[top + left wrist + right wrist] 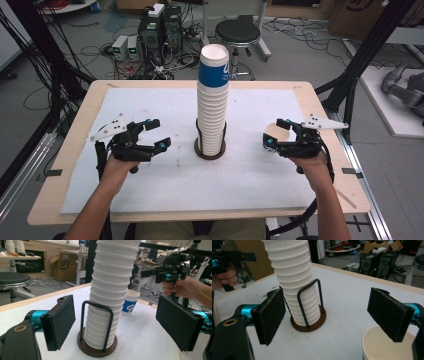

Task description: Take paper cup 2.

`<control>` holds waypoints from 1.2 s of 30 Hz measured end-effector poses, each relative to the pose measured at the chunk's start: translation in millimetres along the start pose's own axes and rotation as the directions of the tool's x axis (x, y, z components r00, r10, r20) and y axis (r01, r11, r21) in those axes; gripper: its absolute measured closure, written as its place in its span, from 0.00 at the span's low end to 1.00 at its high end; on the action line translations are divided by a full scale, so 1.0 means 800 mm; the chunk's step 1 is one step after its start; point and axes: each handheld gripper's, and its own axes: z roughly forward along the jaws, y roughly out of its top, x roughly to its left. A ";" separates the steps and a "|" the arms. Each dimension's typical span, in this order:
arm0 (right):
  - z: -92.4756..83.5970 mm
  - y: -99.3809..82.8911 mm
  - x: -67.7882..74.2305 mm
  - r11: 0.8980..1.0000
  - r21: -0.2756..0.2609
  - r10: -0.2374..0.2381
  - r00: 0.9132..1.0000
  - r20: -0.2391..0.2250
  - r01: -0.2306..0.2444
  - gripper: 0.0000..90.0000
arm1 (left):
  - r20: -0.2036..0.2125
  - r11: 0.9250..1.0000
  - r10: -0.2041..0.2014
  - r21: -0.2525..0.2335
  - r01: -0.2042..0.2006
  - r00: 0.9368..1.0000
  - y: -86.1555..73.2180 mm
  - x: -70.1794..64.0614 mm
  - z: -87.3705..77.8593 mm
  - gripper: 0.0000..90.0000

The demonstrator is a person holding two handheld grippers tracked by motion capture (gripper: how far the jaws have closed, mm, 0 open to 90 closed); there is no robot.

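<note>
Standing mid-desk, the cup stack [212,100] towers; left gripper [156,134] gapes empty, right gripper [278,132] wide open around a cup [276,134], not touching.

A tall stack of paper cups [213,100] stands in a round holder [209,150] at the centre of the table [75,130], the main obstacle between the two hands. At its 9 o'clock, the left gripper [156,134] hangs with jaws apart; bare white surface lies between it and the stack. At 3 o'clock, a single cup [276,134] stands beside the right gripper [278,133], narrowing that side. Toward 6 o'clock the tabletop is unobstructed.
</note>
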 end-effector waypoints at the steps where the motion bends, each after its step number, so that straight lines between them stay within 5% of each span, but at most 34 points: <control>1: 0.004 0.006 0.001 1.000 0.001 -0.010 1.000 -0.003 0.010 0.17 | -0.001 1.000 -0.001 0.001 0.001 1.000 0.000 0.000 -0.001 0.17; 18: 0.057 0.091 0.027 0.994 -0.030 -0.110 0.989 -0.093 0.108 0.17 | -0.008 1.000 -0.004 0.010 0.004 1.000 -0.003 0.004 -0.003 0.17; 36: 0.116 0.135 0.054 0.982 -0.033 -0.188 0.964 -0.189 0.185 0.17 | -0.009 1.000 -0.013 0.003 0.013 1.000 -0.002 0.007 -0.004 0.17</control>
